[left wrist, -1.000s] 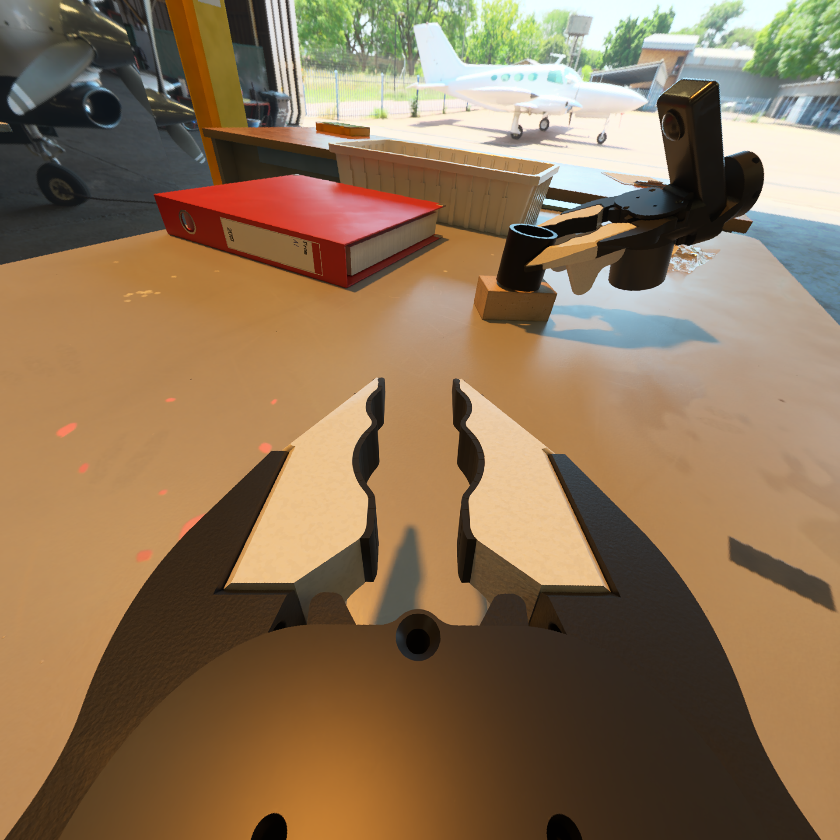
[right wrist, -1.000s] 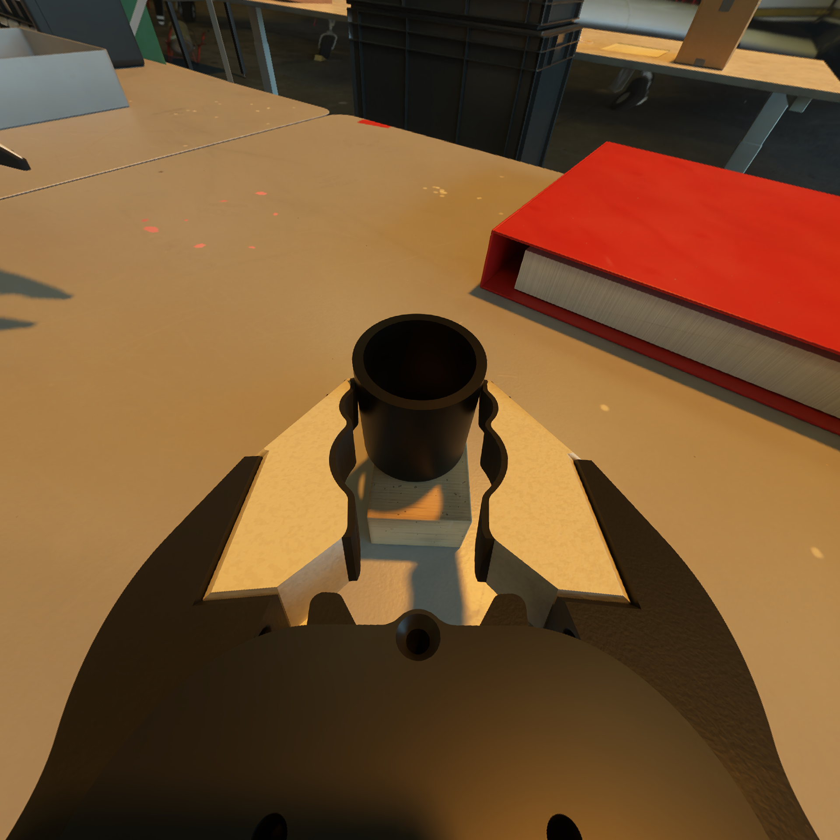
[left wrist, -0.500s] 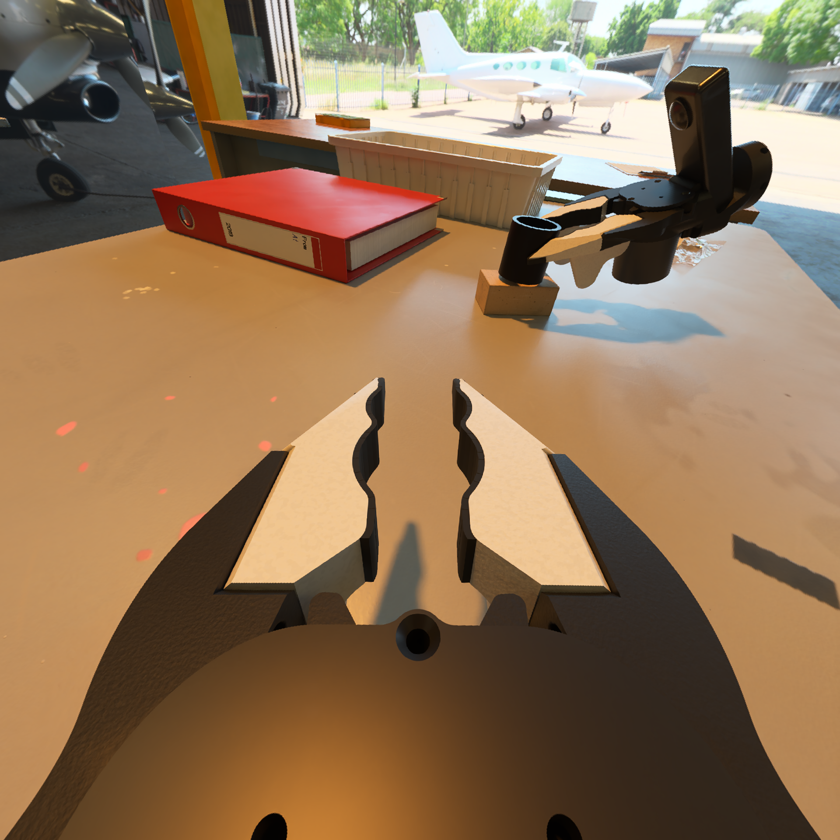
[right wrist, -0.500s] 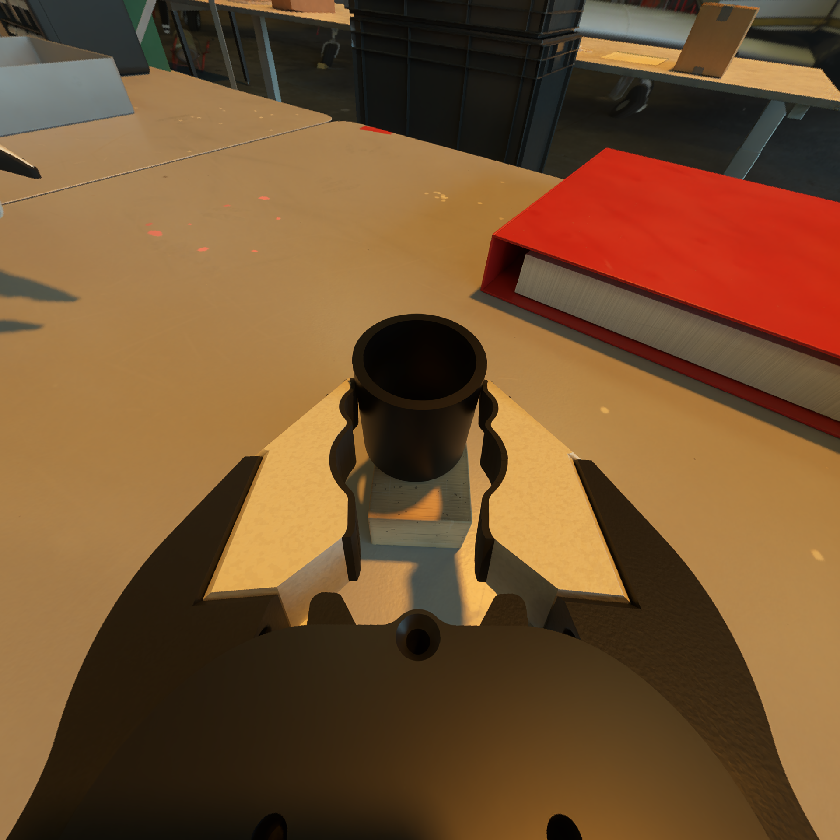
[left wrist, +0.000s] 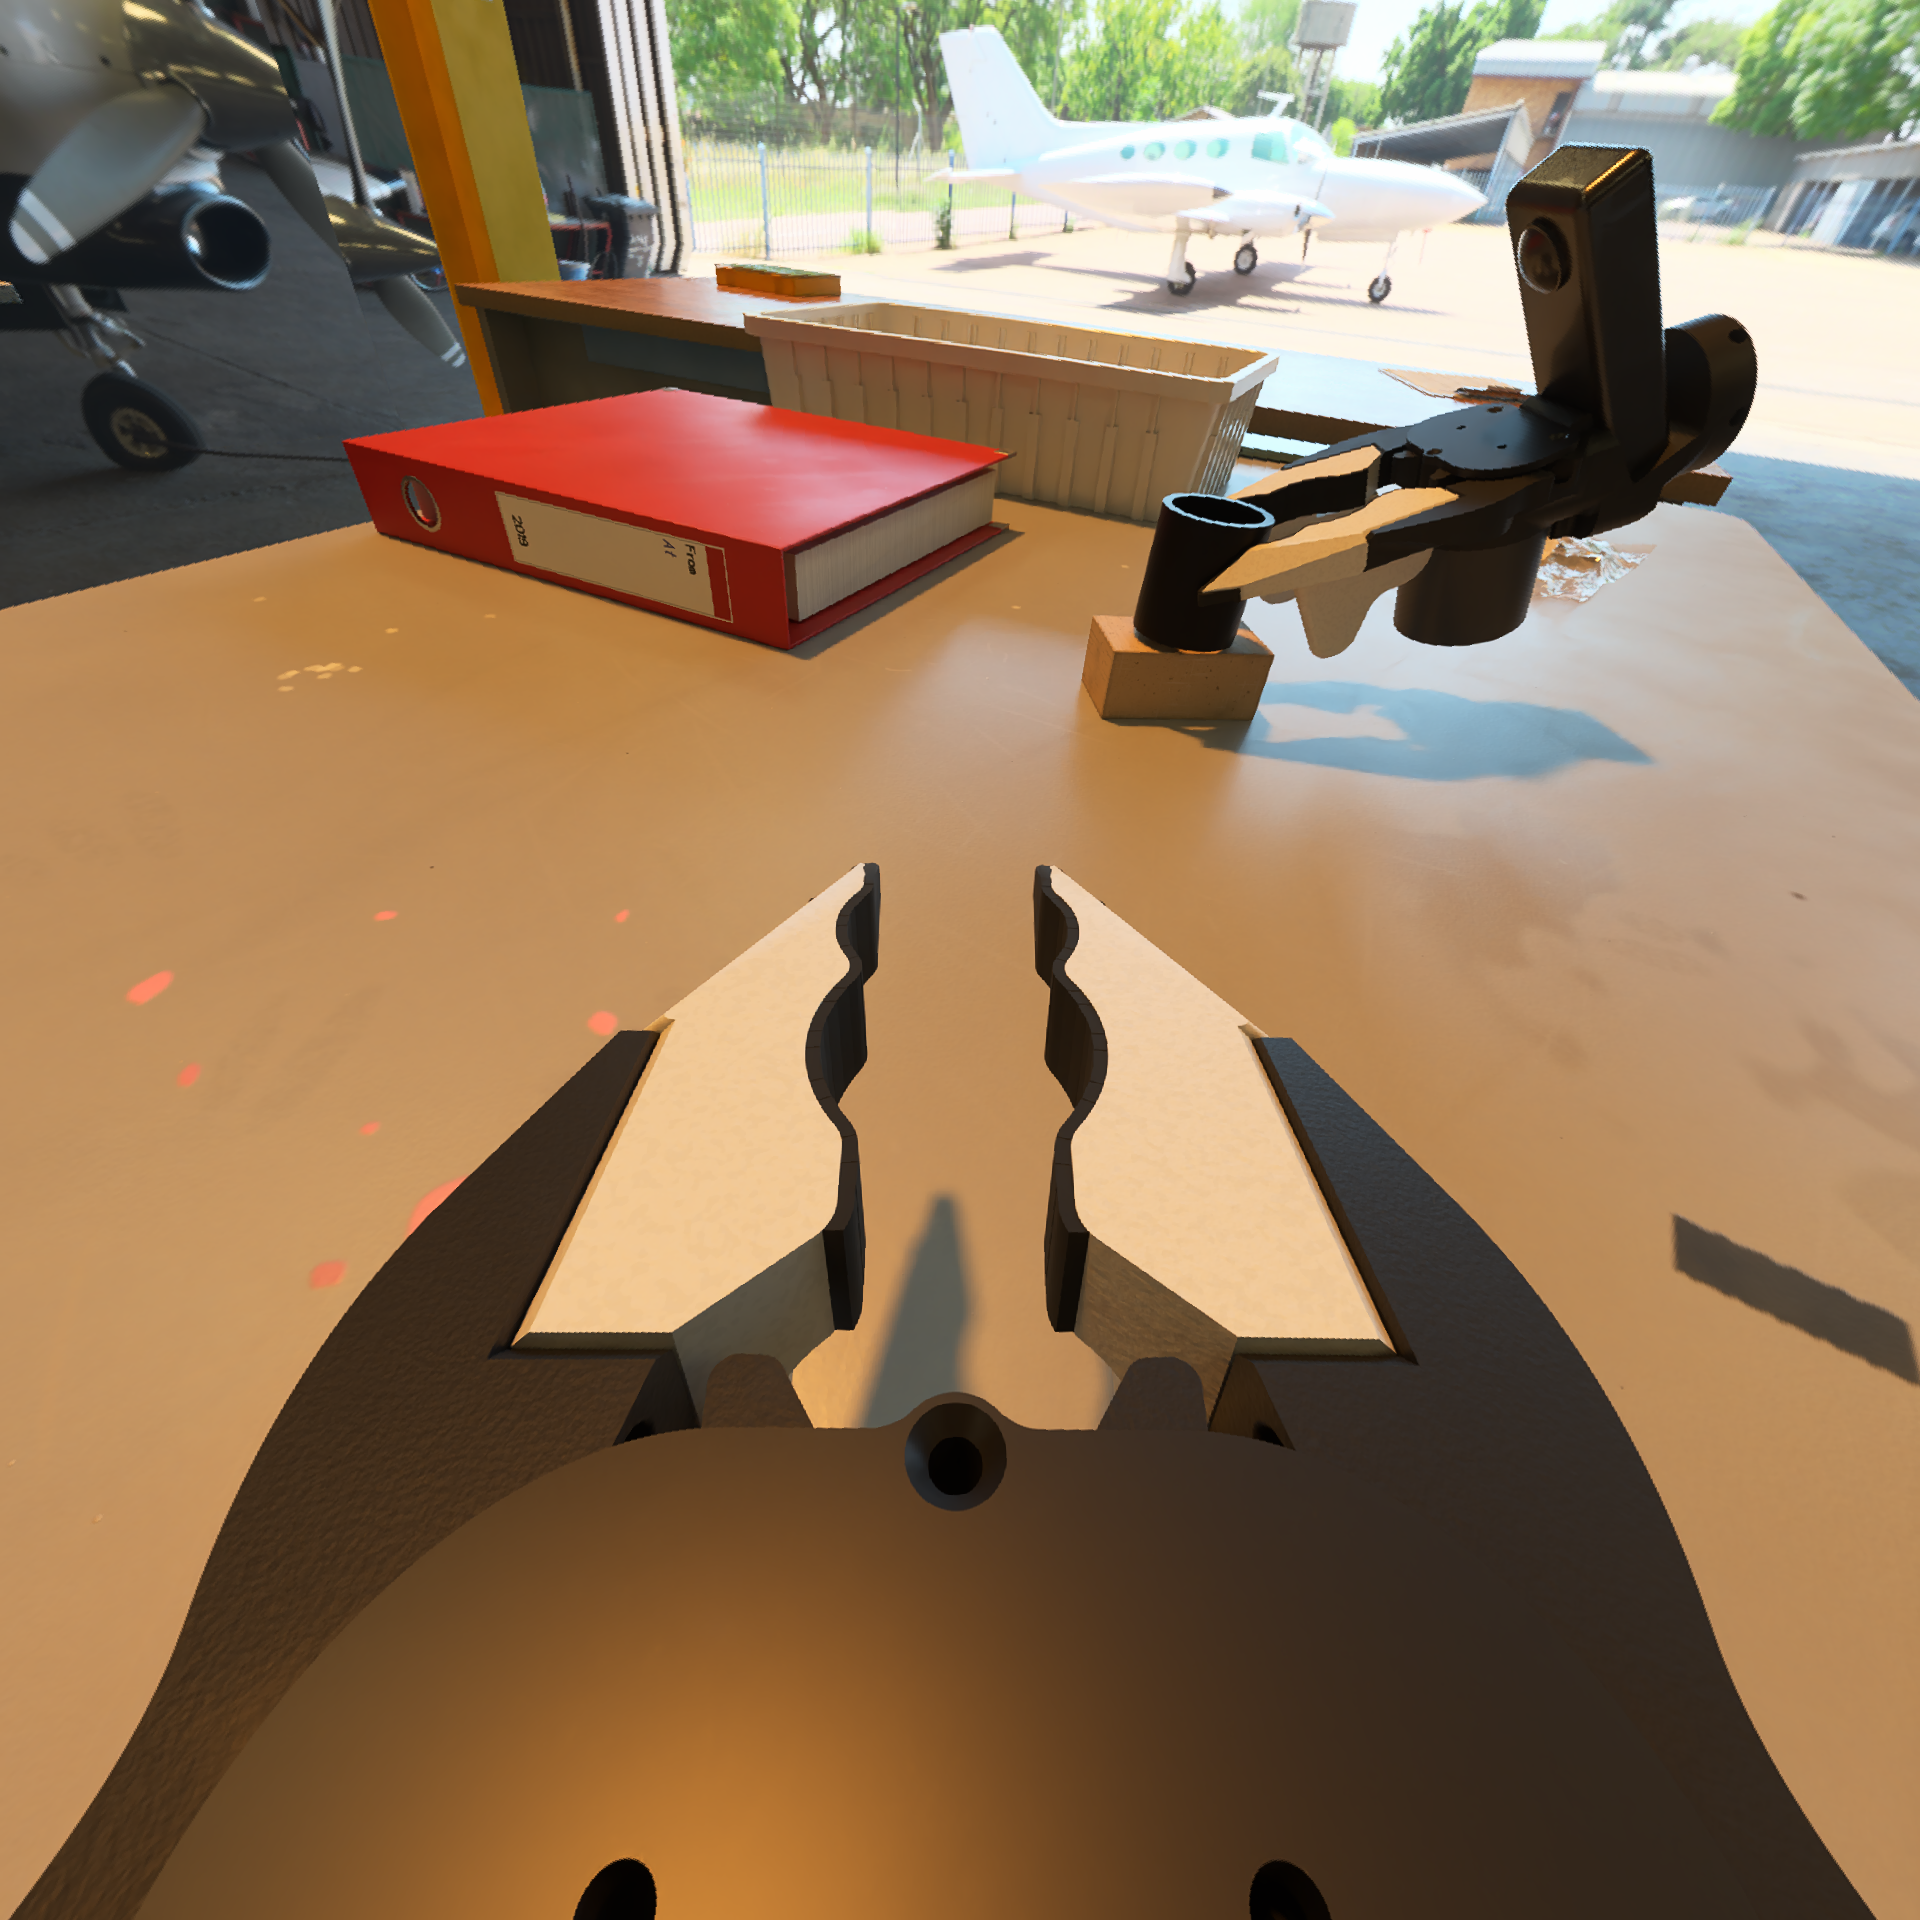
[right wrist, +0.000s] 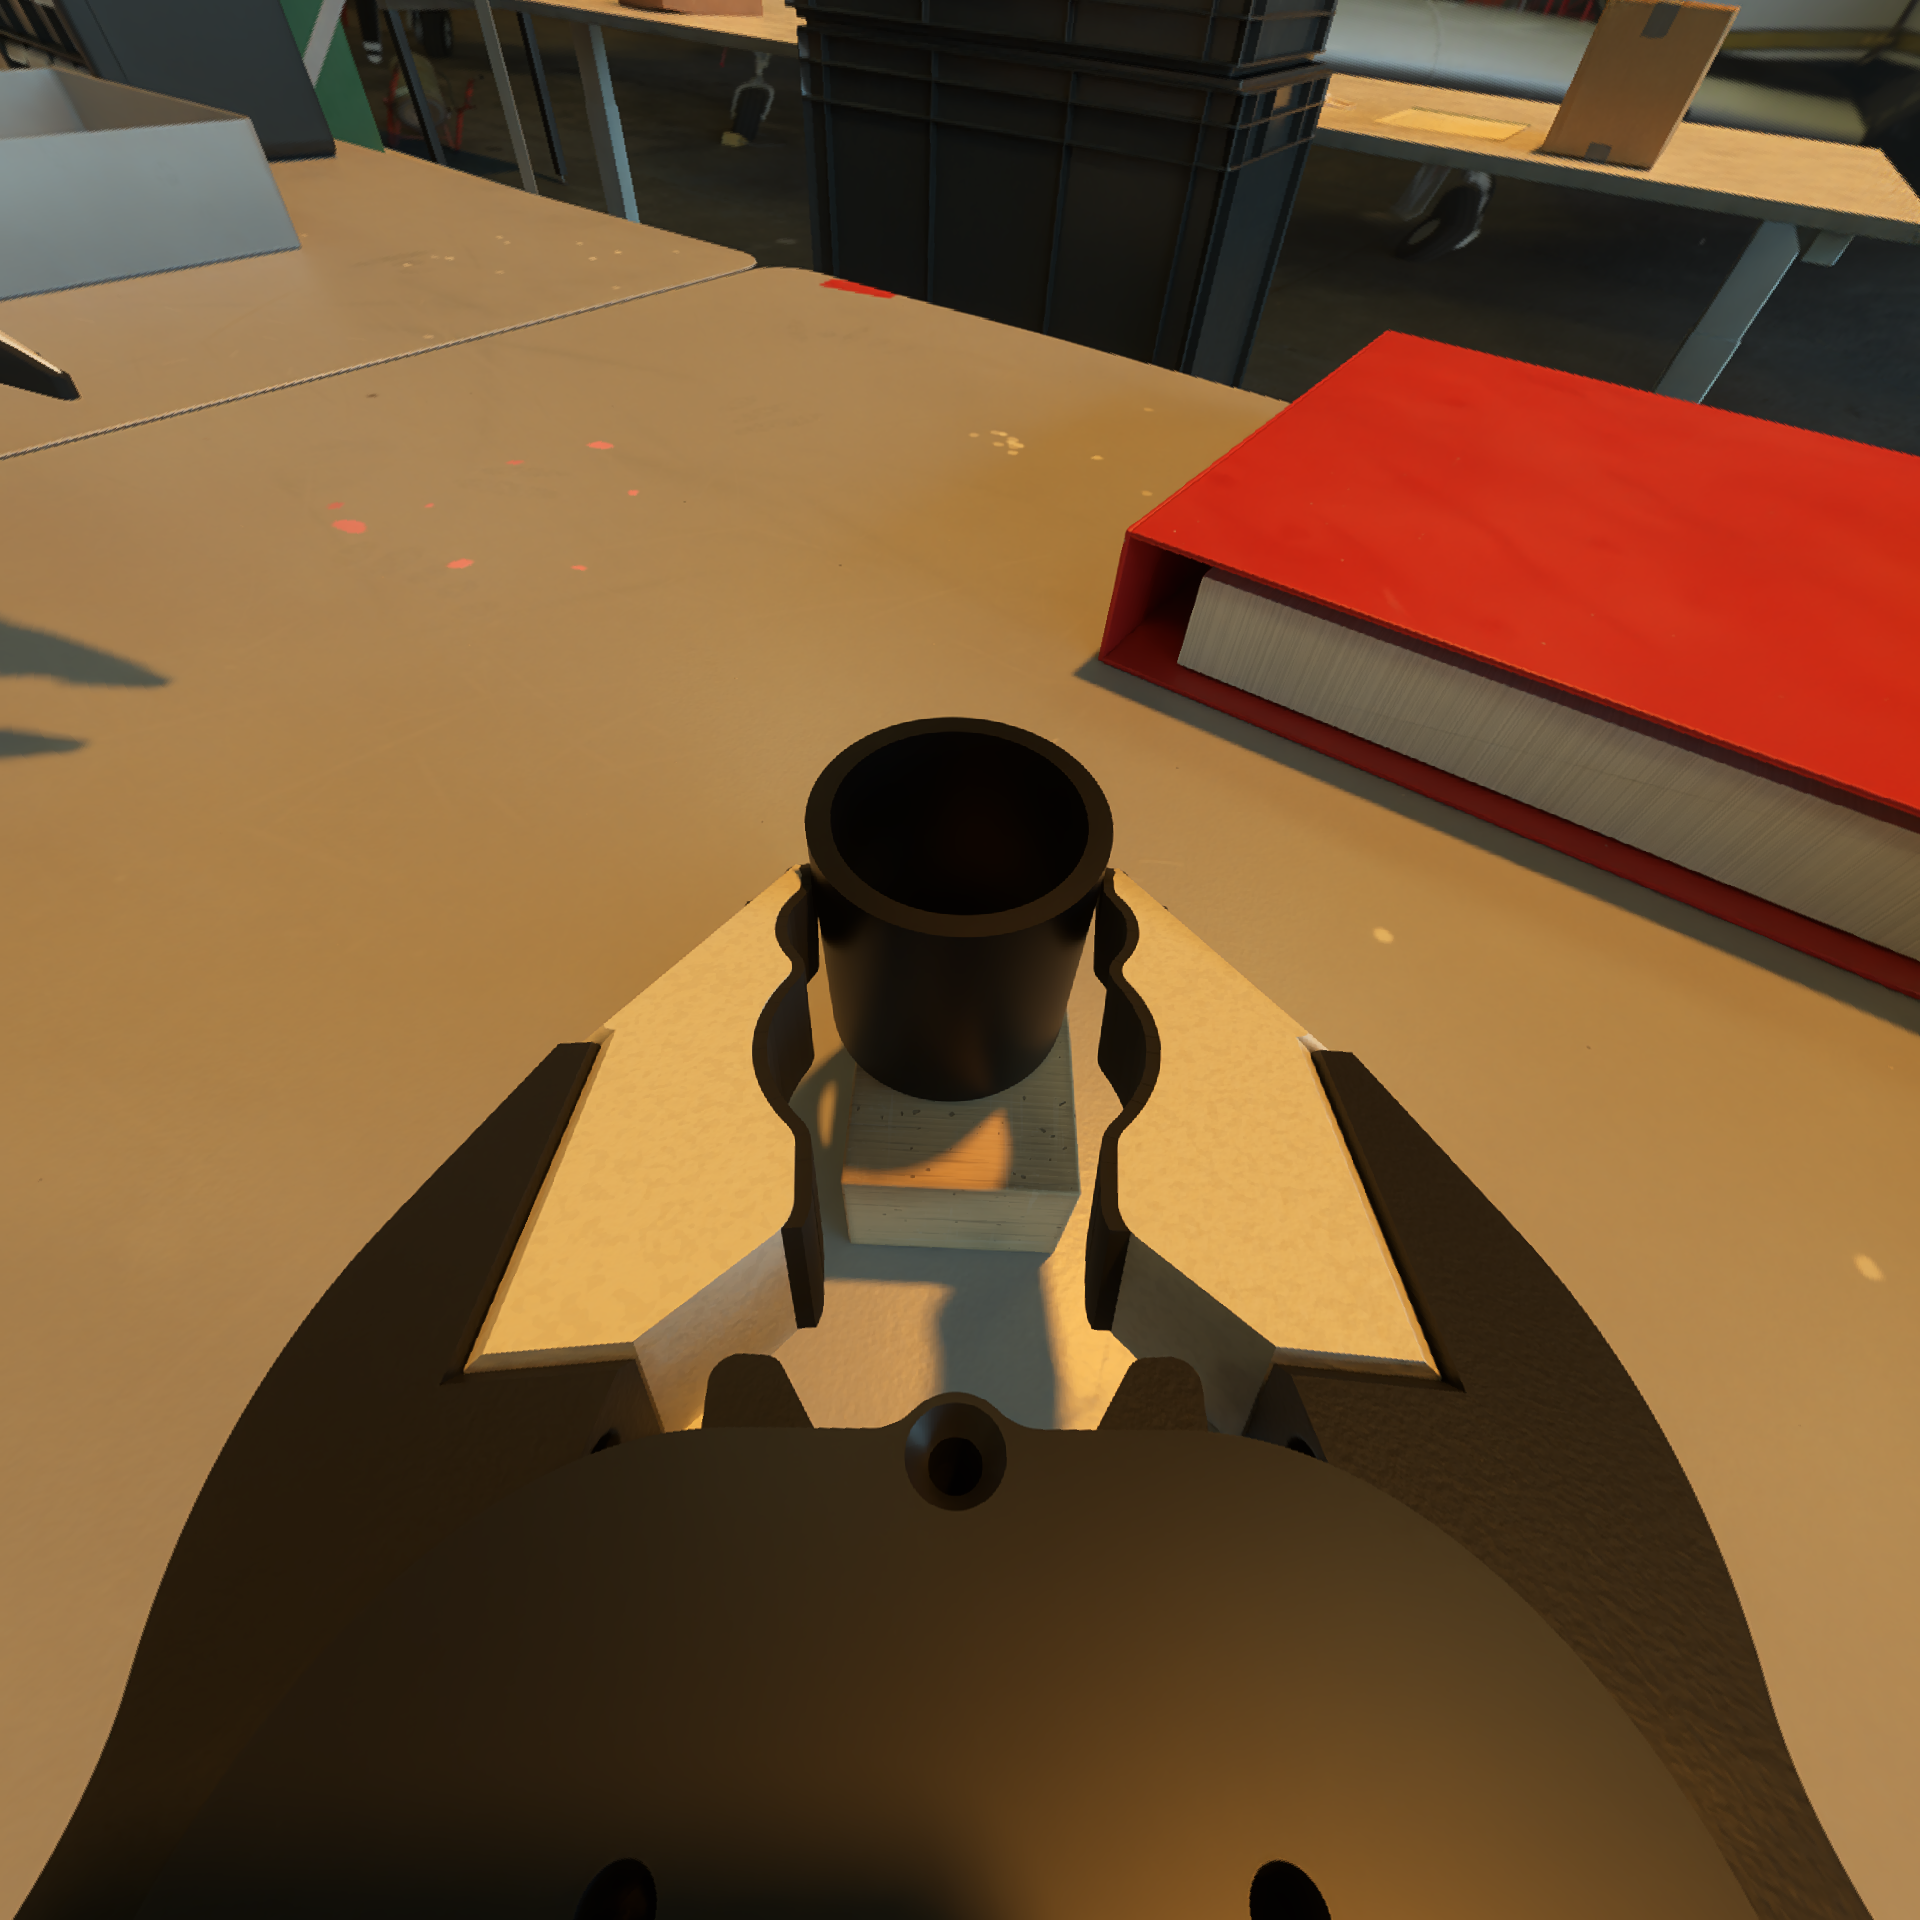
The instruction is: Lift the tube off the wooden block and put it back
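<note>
Worktop [left wrist: 727, 790], tan and flecked with red spots, carries a red binder [left wrist: 675, 499] lying flat, a pale ribbed basket [left wrist: 997, 416] behind it, and a small wooden block [left wrist: 1174, 675] near its far right. The short black tube [right wrist: 951, 935] stands upright on that block, open mouth up, with the right claw [right wrist: 954, 883] clamped on its wall just below the rim, one fingertip at either side. The left claw [left wrist: 956, 883] hangs low over bare worktop well apart from the block, jaws parted on nothing.

The tube looks rigid and thick-walled, probably light, with a smooth matte surface that could slip; a hold across its middle, in the pads' scalloped notches, seems the surest place. The block looks small enough to shift if dragged.

Whether the tube's base still touches the block or has just cleared it is hard to judge from either view. The tube's far side and interior are dark, and the binder runs off the right wrist view's edge.
</note>
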Controlling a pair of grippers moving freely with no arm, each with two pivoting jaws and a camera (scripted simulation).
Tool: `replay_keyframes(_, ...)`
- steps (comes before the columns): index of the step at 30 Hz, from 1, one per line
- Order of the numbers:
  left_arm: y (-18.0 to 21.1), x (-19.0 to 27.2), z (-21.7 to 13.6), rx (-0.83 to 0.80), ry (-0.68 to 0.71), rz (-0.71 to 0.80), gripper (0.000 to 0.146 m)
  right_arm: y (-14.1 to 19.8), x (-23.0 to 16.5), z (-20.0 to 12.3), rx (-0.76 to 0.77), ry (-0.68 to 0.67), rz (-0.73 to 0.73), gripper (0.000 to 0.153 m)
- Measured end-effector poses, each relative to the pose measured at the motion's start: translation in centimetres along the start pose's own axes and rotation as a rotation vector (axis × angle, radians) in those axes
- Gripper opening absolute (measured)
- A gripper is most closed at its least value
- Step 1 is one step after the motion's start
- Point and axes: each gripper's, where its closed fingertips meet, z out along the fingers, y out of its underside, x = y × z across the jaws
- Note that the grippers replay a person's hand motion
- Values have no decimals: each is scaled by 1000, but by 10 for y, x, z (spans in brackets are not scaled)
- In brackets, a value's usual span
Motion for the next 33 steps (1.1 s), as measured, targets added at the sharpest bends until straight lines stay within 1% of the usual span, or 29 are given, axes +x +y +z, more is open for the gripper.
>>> replay_keyframes(6, 4, 3, 3, -32, 19, 10, 30, 0, 0, 0, 0, -2, -2, 54)
replay_keyframes(12, 16, 13, 16, -144, 95, 28, 31, 0, -2, 0, -4, -6, -14, 54)
replay_keyframes(15, 19, 15, 22, -175, 153, 30, 31, -1, -3, 0, -1, -7, -19, 74)
replay_keyframes(17, 20, 14, 25, -207, 175, 44, 31, -1, -3, 0, 1, -10, -15, 77)
replay_keyframes(22, 20, 12, 31, -236, 193, 85, 31, -1, -3, 0, 1, -14, -12, 78)
replay_keyframes(33, 29, 11, 36, -265, 208, 70, 29, -1, -2, 0, 2, -22, 0, 78)
